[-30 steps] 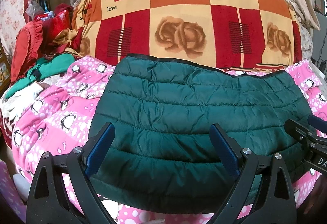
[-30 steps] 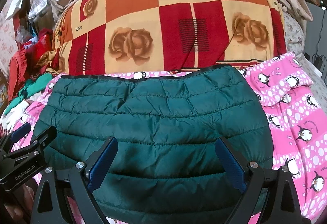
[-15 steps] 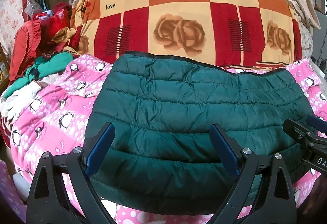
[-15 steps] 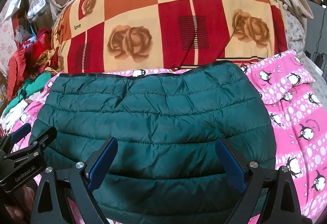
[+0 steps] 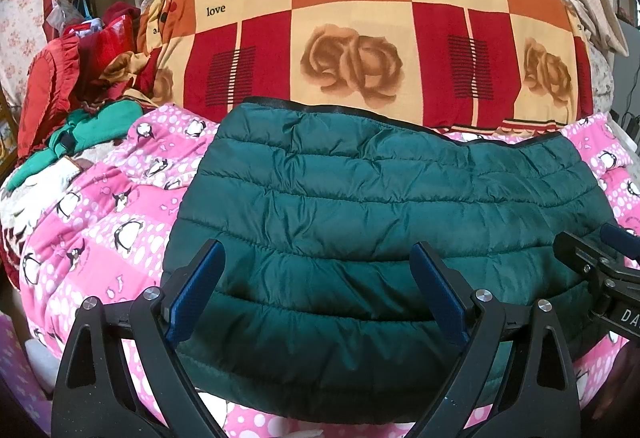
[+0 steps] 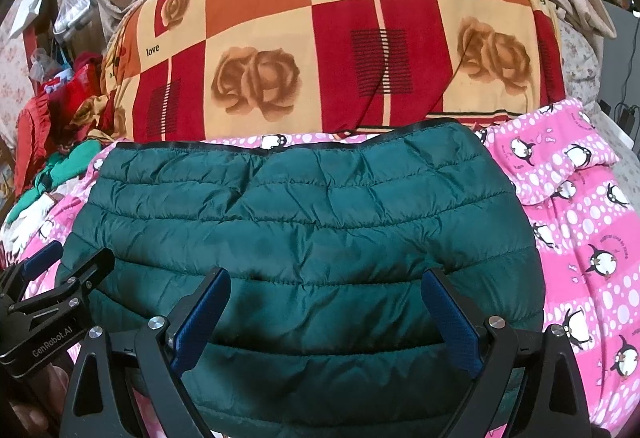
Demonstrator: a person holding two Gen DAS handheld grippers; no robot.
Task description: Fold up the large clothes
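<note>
A dark green quilted puffer jacket [image 5: 380,218] lies folded into a wide block on a pink penguin-print sheet [image 5: 100,222]; it also shows in the right wrist view [image 6: 304,238]. My left gripper [image 5: 320,278] is open and empty, hovering over the jacket's near left part. My right gripper [image 6: 326,302] is open and empty over the near middle. Each gripper shows at the edge of the other's view: the right gripper [image 5: 600,270] and the left gripper [image 6: 48,298].
A big red, orange and cream rose-print quilt [image 5: 360,38] is piled behind the jacket. Red and green clothes [image 5: 80,98] are heaped at the far left. The pink sheet [image 6: 580,238] extends to the right of the jacket.
Both grippers have drawn back slightly and tilted; the jacket sits a little lower and farther in both views. The jacket itself has not moved.
</note>
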